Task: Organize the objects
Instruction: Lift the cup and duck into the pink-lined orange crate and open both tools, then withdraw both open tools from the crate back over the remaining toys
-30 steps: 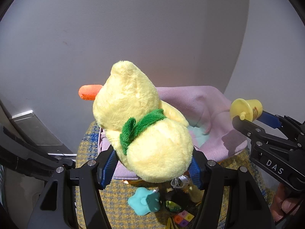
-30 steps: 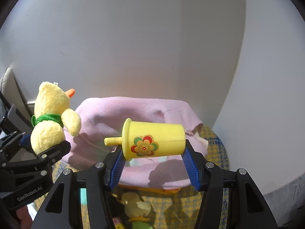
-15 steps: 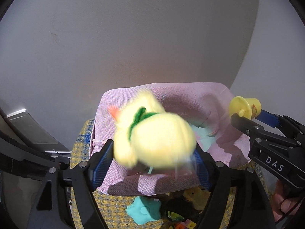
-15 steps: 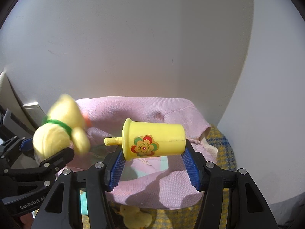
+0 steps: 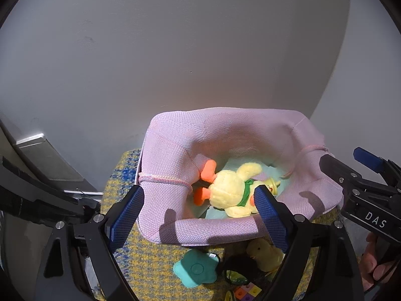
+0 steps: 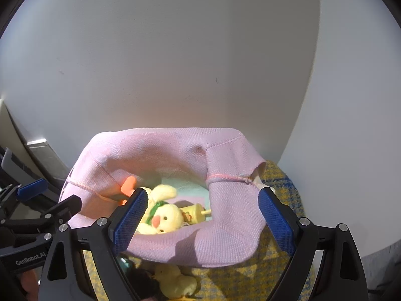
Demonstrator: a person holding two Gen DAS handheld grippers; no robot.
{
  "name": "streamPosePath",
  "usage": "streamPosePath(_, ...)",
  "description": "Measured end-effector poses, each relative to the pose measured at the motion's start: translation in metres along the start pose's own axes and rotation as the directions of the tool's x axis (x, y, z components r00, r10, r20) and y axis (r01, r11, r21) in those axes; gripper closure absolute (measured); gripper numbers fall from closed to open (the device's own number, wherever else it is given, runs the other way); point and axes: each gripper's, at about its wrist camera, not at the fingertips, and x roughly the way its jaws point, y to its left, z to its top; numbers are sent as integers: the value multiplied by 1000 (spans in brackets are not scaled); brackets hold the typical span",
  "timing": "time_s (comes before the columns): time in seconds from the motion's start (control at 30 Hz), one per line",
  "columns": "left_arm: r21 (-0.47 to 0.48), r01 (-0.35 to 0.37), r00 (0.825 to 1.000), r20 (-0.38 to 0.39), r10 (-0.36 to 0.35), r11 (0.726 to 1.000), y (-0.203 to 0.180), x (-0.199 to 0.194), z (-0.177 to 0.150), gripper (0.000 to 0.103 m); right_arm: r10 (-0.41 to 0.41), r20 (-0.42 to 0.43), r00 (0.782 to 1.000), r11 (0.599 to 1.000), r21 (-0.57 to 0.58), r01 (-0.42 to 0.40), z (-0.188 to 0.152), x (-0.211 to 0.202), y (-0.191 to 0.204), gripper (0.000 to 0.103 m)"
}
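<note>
A pink fabric basket (image 5: 220, 228) (image 6: 225, 240) stands on a yellow and blue checked cloth by the wall. Inside it lies a yellow plush duck (image 5: 230, 193) (image 6: 168, 218) with a green scarf and orange feet. A yellow toy cup (image 6: 193, 212) (image 5: 272, 185) with a flower print lies right beside the duck. My left gripper (image 5: 199, 218) hangs above the basket's near rim, its jaws opening with nothing between them. My right gripper (image 6: 201, 220) also hovers over the near rim, jaws opening and empty. Each gripper shows at the edge of the other's view.
In front of the basket lie a teal star-shaped toy (image 5: 195, 271), a second small yellow plush (image 5: 265, 253) (image 6: 175, 283), a dark object (image 5: 235, 266) and a coloured block (image 5: 246, 291). A plain wall rises right behind the basket. A person's hand (image 5: 376, 258) holds the right gripper.
Both grippers spread their jaws. The plush duck fell from the left gripper into the basket, and the yellow cup dropped from the right gripper to lie beside it.
</note>
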Motion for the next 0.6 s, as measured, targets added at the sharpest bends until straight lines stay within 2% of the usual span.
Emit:
streamPosePath(0.13,-7,-6,1000,11,6,1000,2,-12,-3,13,-1,9,1000,1000,-1,1,-2,-3,-2,13)
streamPosePath(0.6,-26,-7,998,65,9,1000,7,-65,-22,12,-13,58,998,1000,-10,14,-16,-65,1,13)
